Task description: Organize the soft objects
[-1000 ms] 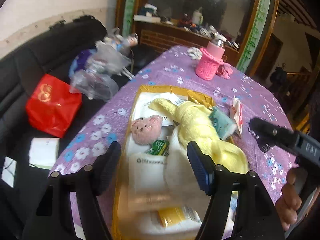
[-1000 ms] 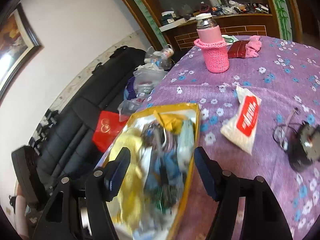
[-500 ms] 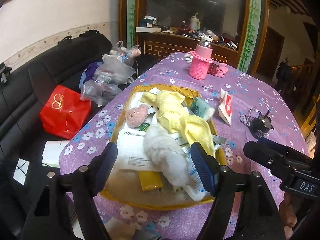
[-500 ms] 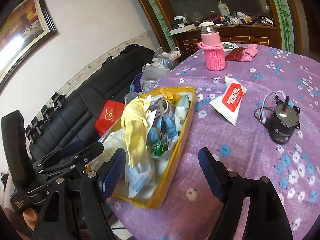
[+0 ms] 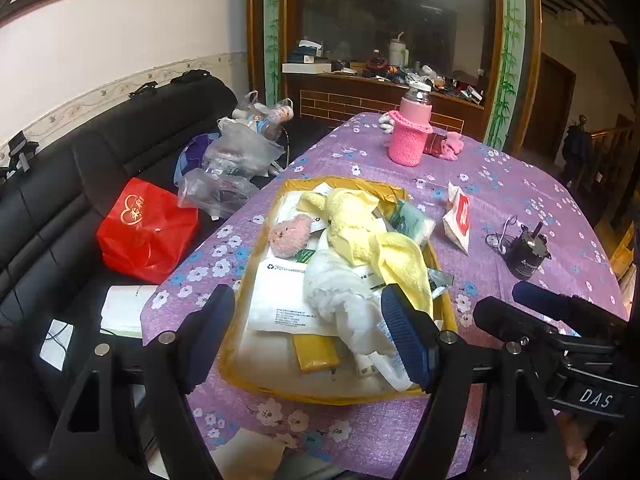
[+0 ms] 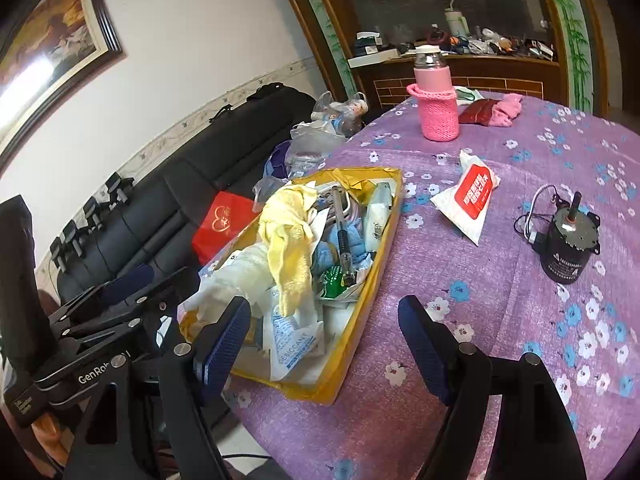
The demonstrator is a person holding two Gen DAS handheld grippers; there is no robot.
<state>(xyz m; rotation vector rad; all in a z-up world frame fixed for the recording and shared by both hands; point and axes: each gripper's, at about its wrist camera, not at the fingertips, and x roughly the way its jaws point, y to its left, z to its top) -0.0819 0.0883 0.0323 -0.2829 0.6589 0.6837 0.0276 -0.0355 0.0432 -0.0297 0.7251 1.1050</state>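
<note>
Both claws gape empty; yellow towel (image 5: 372, 236) lies lengthwise in gold tray (image 5: 256, 256), dead ahead of my left claw (image 5: 308, 340), nearer.

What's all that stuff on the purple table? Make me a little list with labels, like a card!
table: purple flowered tablecloth
tray: yellow tray, packed with soft things and packets
soft things in tray: yellow cloth, pink plush toy, white fluffy cloth
beside tray: red-and-white tissue pack, small black motor
far end: pink bottle in a knitted sleeve
left gripper: fingers open, holding nothing
right gripper: fingers open, holding nothing
</note>
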